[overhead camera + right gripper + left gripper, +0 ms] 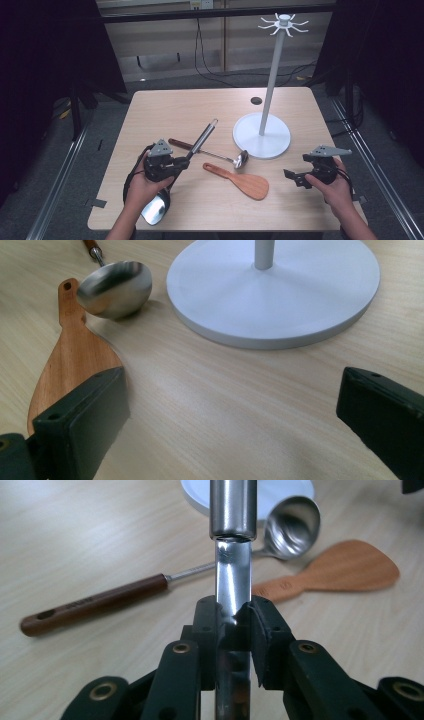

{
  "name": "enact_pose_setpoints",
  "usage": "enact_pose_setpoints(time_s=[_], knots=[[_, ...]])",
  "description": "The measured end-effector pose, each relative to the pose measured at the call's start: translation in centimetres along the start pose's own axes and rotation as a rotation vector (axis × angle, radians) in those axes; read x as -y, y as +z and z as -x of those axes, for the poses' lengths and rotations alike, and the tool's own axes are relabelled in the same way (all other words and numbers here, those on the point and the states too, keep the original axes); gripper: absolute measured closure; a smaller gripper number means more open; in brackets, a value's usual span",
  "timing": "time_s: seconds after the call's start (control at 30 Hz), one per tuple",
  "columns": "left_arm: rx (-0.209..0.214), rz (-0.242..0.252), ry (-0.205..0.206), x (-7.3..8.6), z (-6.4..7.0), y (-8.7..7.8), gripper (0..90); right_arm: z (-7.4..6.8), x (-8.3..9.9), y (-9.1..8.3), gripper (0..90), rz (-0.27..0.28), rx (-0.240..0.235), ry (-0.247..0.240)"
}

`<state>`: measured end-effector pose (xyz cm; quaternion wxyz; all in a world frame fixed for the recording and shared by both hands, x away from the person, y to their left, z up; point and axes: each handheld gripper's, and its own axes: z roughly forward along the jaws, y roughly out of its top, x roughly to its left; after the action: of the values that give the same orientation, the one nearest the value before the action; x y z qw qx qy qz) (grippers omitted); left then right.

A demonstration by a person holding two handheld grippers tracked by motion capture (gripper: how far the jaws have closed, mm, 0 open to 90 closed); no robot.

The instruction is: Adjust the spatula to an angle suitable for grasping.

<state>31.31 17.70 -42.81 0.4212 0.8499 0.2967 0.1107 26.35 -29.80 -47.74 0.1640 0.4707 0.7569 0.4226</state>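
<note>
The steel turner (192,150) lies diagonally at the left of the counter (165,107). Its blade (153,210) sits at the near edge, below the left hand (142,187); its tubular handle (205,135) points away toward the stand. The left claw (181,165) is closed on the flat shank, just below the point where the round handle begins. In the left gripper view, both pads (207,625) press the shank (232,577) from either side.

A ladle (210,152) with a brown handle lies under the turner's handle and crosses it; its bowl (241,159) rests close to the stand's base (261,136). A wooden spatula (240,180) lies just in front of the ladle, blade toward the right.

The right claw (295,177) is wide open and holds nothing. In the right gripper view, its jaws stand well apart over bare wood, with the spatula (75,355) beside the left jaw and the base (272,287) ahead.

The counter is light wood with rounded corners and a dark round grommet (256,100) near the far edge. The white stand has a round base, a tall pole (272,75) and a ring of hooks (283,22) on top. Behind the counter, the floor (210,82) is grey, cables (210,72) run along it, and dark curtains (50,50) hang at both sides.

Both forearms enter from the near edge. The left hand wraps its gripper from behind; the right hand (332,187) holds its gripper low near the counter's right edge, pointing left.
</note>
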Motion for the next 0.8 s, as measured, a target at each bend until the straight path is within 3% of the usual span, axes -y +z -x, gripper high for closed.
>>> enact_pose_setpoints(time_s=[0.17,0.37,0.5,0.8], knots=[[-0.029,0.064,-0.046,-0.8,0.5,0.2,75.3,-0.1,-0.1,0.0,0.2,0.019,0.007,0.009],[-0.074,0.129,-0.067,-1.6,1.2,0.2,75.3,-0.7,-0.6,0.0,0.9,0.035,0.016,0.006],[-0.078,0.184,-0.087,-2.1,1.7,0.1,75.4,-1.2,-0.8,0.1,0.9,0.043,0.014,-0.009],[-0.094,0.253,-0.108,-2.6,2.1,-0.4,75.4,-2.8,-1.5,0.9,1.2,0.057,-0.016,-0.028]])
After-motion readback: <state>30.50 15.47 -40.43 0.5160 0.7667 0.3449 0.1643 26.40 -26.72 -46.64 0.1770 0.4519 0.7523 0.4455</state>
